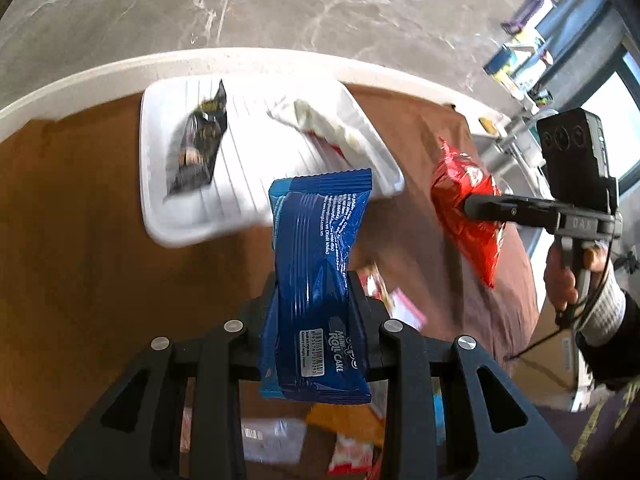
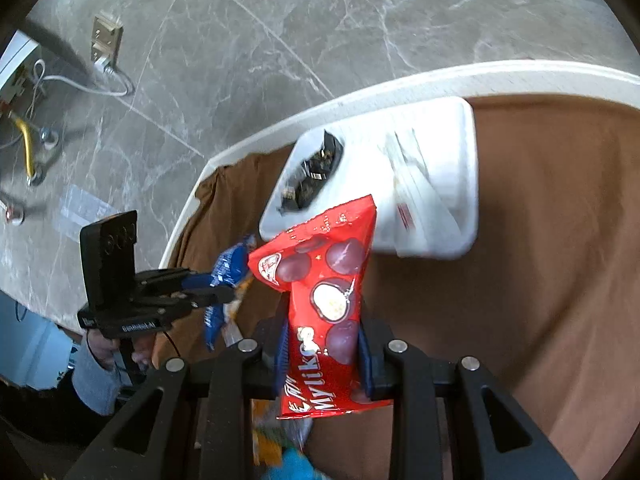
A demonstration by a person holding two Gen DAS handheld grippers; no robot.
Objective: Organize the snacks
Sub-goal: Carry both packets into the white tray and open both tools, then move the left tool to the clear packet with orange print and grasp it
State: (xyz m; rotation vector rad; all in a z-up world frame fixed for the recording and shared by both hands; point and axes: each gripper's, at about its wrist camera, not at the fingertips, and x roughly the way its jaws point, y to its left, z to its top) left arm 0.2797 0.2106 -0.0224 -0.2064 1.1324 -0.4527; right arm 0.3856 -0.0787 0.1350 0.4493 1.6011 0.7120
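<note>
Between our left gripper's (image 1: 314, 292) fingers we pinch a blue Mini Roll Cake wrapper (image 1: 316, 280), standing upright at the centre of the left wrist view; its lower end hides the finger roots. Our right gripper (image 2: 322, 332) clamps a red Mylikes bag (image 2: 326, 300) the same way, its blue pads (image 2: 366, 354) pressed on both sides.

Beyond each packet, in the upper middle of both views, lies a white ribbed tray (image 1: 192, 216) holding a black snack packet (image 1: 198, 148) and a white wrapper (image 1: 320, 128); both are smeared by blur, so we cannot read them. More packets (image 1: 344, 436) sit at the bottom edge behind the fingers, cut off and hard to make out.

Everything rests on a brown cloth (image 1: 88, 248) over a round white table (image 1: 80, 76). Grey marble floor (image 1: 280, 4) fills the top, with cables and a socket (image 2: 106, 38) in the upper left of the right wrist view.
</note>
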